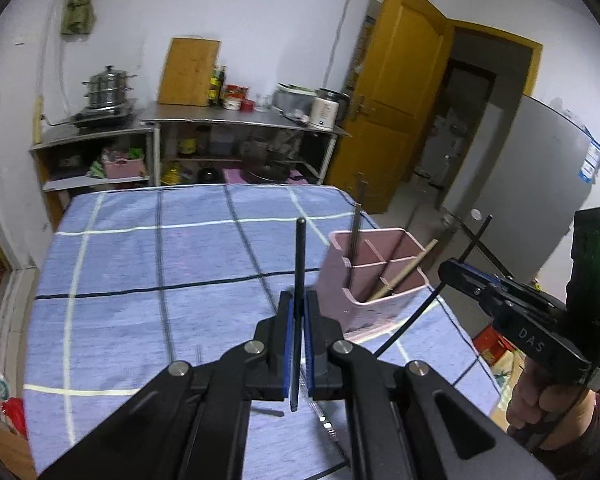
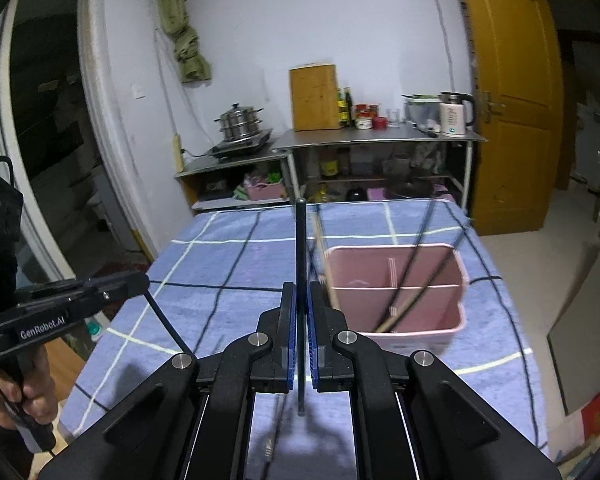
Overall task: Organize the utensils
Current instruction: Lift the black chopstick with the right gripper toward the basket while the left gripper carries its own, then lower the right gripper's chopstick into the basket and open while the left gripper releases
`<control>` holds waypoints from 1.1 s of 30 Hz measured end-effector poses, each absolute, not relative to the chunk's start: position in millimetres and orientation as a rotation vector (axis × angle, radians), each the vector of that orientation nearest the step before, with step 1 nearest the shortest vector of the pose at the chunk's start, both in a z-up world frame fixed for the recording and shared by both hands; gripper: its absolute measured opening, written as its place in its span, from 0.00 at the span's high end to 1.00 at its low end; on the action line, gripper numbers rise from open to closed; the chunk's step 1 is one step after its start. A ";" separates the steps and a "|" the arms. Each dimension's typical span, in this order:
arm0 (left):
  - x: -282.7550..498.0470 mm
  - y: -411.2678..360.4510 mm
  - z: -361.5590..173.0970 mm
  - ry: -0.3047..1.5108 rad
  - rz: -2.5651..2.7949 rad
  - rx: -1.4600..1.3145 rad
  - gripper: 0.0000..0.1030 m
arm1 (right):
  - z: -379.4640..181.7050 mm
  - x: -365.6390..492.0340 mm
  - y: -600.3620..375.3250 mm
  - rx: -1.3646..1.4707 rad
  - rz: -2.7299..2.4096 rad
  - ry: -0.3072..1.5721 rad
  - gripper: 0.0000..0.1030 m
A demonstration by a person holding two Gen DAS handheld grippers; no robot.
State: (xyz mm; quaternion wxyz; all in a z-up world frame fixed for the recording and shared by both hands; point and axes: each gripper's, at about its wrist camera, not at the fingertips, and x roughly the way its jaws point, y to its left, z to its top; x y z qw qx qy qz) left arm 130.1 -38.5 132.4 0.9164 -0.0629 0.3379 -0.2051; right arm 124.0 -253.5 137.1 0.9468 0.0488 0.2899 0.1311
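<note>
My left gripper (image 1: 299, 300) is shut on a black chopstick (image 1: 300, 264) that stands upright between its blue pads, above the blue checked cloth (image 1: 148, 272). My right gripper (image 2: 301, 292) is shut on another black chopstick (image 2: 301, 248), also upright. A pink divided utensil holder (image 1: 376, 276) stands on the cloth to the right of the left gripper; in the right wrist view the holder (image 2: 396, 280) is just ahead and right. It holds several chopsticks, black and wooden. Each gripper shows in the other's view: the right gripper (image 1: 444, 270), the left gripper (image 2: 144, 280).
More utensils lie on the cloth under the grippers (image 2: 269, 446). Steel shelves with pots, bottles and a kettle (image 2: 454, 114) stand behind the table. A yellow door (image 1: 392, 92) is open at the right, with a grey fridge (image 1: 540, 168) beside it.
</note>
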 end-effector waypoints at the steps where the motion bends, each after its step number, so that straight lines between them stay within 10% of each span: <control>1: 131.8 -44.1 132.4 0.699 -0.435 -0.132 0.95 | 137.6 123.7 -258.5 0.105 0.257 0.590 0.95; 33: 207.4 -132.4 180.6 0.574 -0.530 -0.152 0.95 | 183.7 162.0 -316.1 0.204 0.168 0.410 0.95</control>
